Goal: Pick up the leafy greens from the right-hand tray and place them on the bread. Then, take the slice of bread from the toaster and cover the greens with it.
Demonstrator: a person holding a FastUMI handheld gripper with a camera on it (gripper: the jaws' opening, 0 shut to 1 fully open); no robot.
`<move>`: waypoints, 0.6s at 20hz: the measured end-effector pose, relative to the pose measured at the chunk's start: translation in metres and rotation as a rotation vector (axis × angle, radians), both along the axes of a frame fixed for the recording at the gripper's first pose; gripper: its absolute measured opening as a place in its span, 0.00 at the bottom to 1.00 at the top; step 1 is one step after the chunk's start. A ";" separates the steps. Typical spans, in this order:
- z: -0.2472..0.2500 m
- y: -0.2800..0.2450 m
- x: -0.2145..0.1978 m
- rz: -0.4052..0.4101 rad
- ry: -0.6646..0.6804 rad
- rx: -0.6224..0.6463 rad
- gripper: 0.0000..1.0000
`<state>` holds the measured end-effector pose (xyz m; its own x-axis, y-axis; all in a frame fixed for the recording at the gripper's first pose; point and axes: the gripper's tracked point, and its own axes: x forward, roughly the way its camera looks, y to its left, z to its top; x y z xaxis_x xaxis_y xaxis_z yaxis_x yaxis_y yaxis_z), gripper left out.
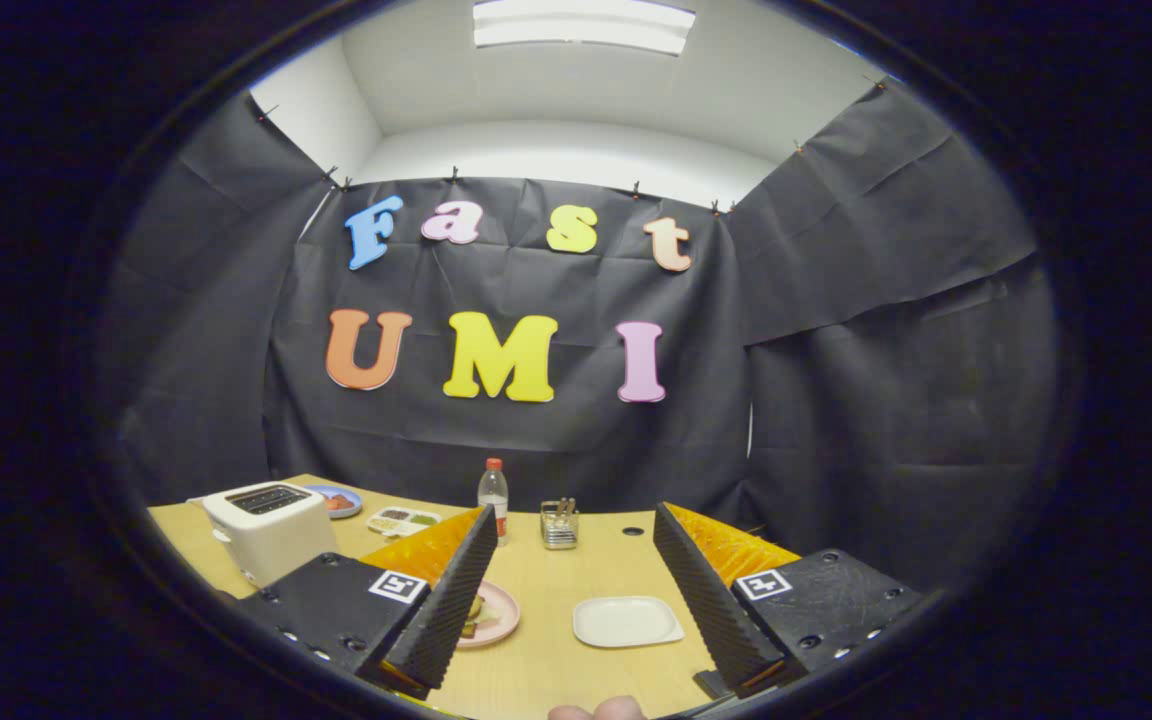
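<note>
Two fingers (576, 600) spread wide above white tray (628, 621), toaster (269, 530) beyond

No text can be read: the bottle (493, 497) label is too small, and the tongs (576, 600) carry only square black-and-white marker tags.

claw finger hides half the pink plate (498, 612).

Fisheye camera mounted on the gripper (576, 600), looking forward along its two spread fingers from just above the near edge of a wooden table (596, 560), facing the toaster (271, 528) ahead-left and cloth wall beyond.
</note>
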<state>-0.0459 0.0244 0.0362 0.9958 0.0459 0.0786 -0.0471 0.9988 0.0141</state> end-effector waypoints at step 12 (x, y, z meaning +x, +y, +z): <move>-0.003 0.006 -0.005 0.021 0.013 0.021 0.96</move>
